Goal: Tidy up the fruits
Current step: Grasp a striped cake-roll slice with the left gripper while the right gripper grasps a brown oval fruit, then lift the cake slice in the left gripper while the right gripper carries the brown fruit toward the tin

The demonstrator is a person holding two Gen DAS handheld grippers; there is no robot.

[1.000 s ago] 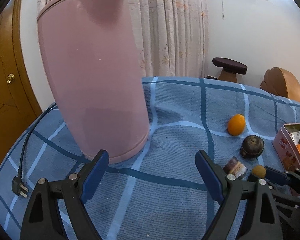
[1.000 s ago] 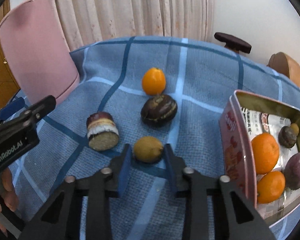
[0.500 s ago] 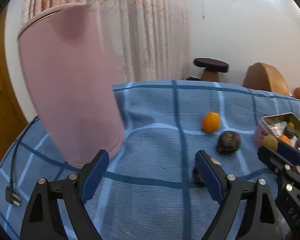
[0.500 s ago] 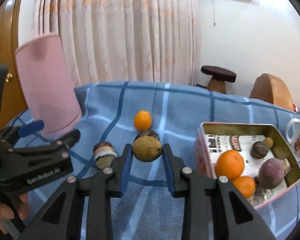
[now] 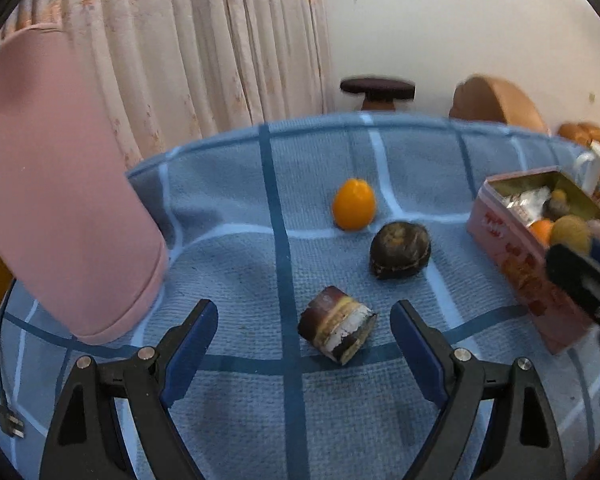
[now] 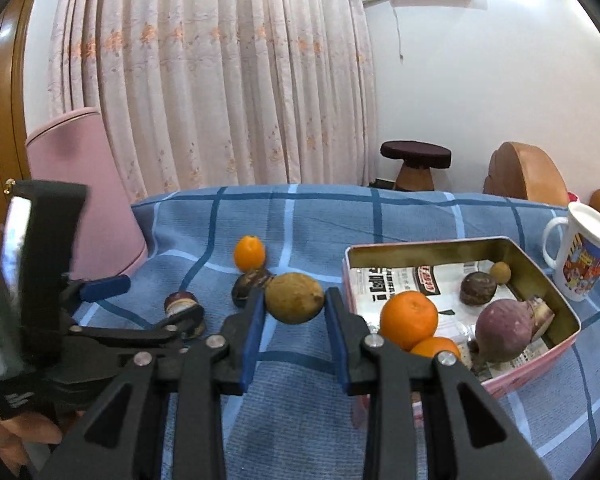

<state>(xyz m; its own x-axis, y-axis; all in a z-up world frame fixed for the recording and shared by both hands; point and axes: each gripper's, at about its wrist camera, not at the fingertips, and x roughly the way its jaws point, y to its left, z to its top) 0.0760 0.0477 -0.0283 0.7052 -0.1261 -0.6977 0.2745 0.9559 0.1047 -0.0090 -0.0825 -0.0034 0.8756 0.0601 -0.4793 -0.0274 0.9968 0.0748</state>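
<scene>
Above the blue checked cloth point(image 6: 300, 216) on the tabletop, the right gripper point(image 6: 294, 316) has its jaws clenched on a brownish-yellow fruit point(image 6: 294, 298), held clear of the cloth just left of the pink tin point(image 6: 556, 300). That tin already holds two oranges point(image 6: 409, 319), a purple fruit point(image 6: 504, 334) and two small dark ones. The step in hand looks like carrying this fruit over to the tin; the next move calls for bringing it across the near rim, lowering it over a bare patch of the paper lining and only then letting go, so it does not roll off the oranges.

The left gripper point(image 5: 304, 340) hangs with its jaws released and wide apart, grasping nothing, framing a cut layered fruit piece point(image 5: 337, 329) lying on the cloth. A dark round fruit point(image 5: 400, 249) and a small orange one point(image 5: 354, 209) wait beyond it, beside the pink kettle point(image 5: 60, 184). Closing on the cut piece probably calls for a descent first.
</scene>
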